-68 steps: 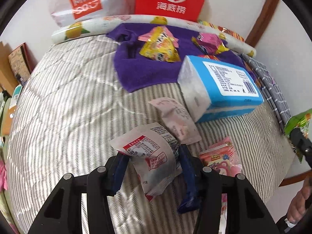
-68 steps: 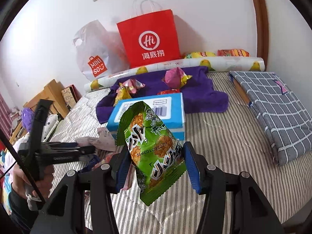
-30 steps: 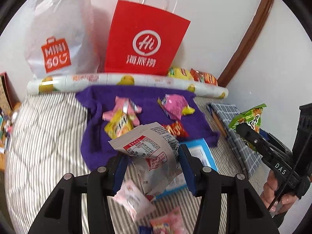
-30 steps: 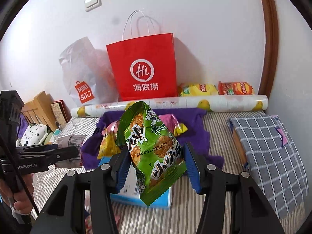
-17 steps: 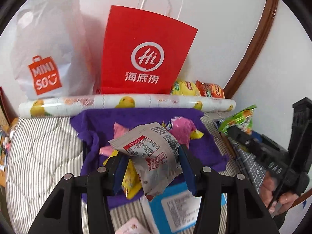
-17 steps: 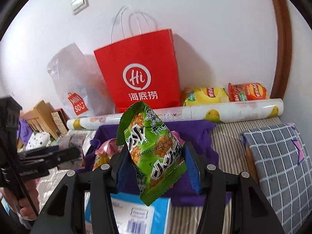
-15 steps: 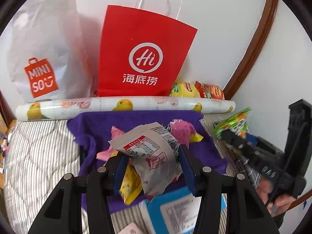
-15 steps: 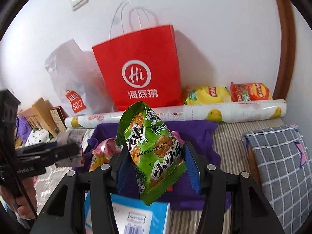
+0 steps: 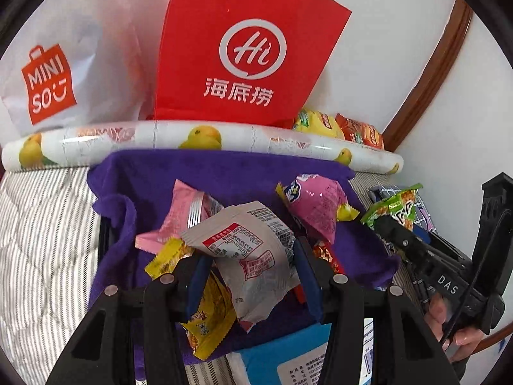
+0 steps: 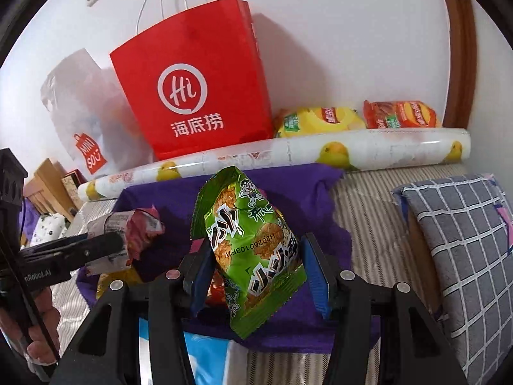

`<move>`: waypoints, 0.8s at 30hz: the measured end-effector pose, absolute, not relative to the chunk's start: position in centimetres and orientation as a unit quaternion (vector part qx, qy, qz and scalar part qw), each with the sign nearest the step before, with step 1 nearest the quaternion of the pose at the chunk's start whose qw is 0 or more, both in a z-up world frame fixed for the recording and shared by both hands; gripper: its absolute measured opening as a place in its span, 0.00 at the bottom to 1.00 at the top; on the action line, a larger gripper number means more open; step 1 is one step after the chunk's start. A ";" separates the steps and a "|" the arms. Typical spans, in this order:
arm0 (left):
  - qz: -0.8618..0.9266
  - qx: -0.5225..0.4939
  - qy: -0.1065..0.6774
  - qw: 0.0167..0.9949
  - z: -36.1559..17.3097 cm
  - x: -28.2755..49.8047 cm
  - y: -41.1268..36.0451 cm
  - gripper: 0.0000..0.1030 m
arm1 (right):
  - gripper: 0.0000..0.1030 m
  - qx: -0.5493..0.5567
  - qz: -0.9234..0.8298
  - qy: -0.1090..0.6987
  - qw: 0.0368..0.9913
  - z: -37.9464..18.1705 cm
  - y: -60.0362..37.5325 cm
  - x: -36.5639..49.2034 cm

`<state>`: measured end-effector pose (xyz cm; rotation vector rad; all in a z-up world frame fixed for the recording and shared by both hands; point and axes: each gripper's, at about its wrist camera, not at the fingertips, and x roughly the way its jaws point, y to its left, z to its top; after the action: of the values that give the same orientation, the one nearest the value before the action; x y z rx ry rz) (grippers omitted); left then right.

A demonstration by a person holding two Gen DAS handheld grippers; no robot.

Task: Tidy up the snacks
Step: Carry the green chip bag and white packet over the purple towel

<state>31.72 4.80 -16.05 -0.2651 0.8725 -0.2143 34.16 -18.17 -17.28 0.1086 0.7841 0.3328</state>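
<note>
My left gripper (image 9: 251,276) is shut on a white snack packet (image 9: 247,256) with a red label, held above the purple towel (image 9: 224,173). On the towel lie a pink packet (image 9: 186,211), a yellow packet (image 9: 205,314) and a pink-and-yellow packet (image 9: 315,207). My right gripper (image 10: 256,276) is shut on a green snack bag (image 10: 250,247), also over the purple towel (image 10: 295,189). Each gripper shows in the other's view: the right one (image 9: 404,240) at the right edge, the left one (image 10: 105,247) at the left.
A red paper bag (image 10: 198,80) and a white plastic bag (image 9: 61,64) stand against the wall behind a rolled fruit-print mat (image 10: 320,152). Yellow (image 10: 317,122) and red (image 10: 400,114) chip bags lie behind it. A blue tissue pack (image 9: 301,356) is near, a checked pillow (image 10: 465,240) right.
Both grippers have moved forward and down toward the purple towel with their packets still held. The towel, the snacks on it and the red bag now look larger and closer.
</note>
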 end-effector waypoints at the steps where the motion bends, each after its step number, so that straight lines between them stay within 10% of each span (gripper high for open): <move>1: -0.107 -0.128 0.423 0.891 -16.3 31.7 4.7 0.48 | 0.51 0.055 0.164 0.381 0.908 -17.4 -18.2 34.2; 24: -0.105 -0.104 0.428 0.891 -17.8 31.9 3.7 0.49 | 0.51 0.025 0.140 0.416 0.898 -19.9 -16.9 34.8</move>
<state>31.92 3.73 -17.84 -0.2153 0.8893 -0.2173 34.82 -16.94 -19.92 0.0518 0.8618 0.2899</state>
